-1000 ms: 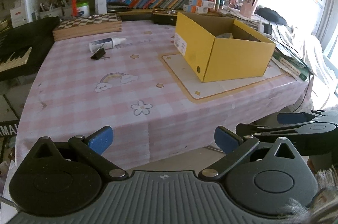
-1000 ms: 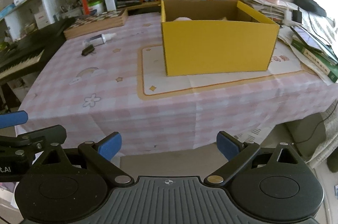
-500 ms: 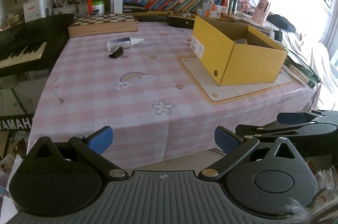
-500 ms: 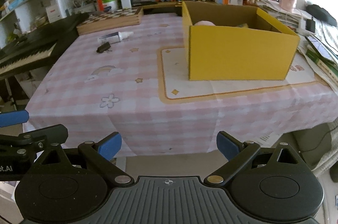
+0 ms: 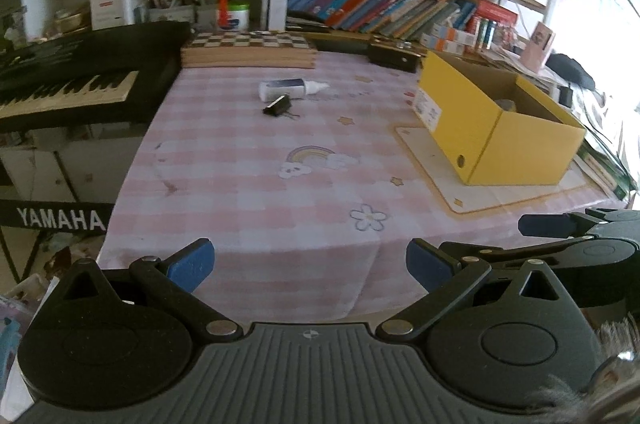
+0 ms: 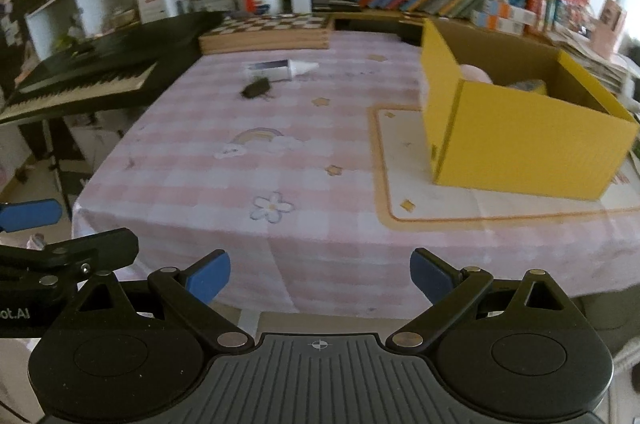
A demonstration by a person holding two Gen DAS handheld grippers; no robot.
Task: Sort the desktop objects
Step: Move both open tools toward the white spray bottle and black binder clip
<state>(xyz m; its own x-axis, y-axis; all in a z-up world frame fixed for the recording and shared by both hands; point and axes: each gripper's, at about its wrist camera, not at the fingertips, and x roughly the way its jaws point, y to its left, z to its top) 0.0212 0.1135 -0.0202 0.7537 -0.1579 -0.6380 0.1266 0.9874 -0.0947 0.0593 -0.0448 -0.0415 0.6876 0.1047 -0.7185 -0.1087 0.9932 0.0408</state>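
A white glue bottle and a black binder clip lie on the pink checked tablecloth at the far side. They also show in the right wrist view: bottle, clip. A yellow open box stands on a mat at the right; it also shows in the right wrist view, with several items inside. My left gripper is open and empty, short of the table's near edge. My right gripper is open and empty beside it.
A black keyboard stands left of the table. A wooden chessboard and a black case lie at the table's back edge. Bookshelves rise behind. Papers and books pile up at the right.
Both views have swung left: the yellow box has shifted right in frame and the keyboard has come into view. Both grippers stay open and empty.
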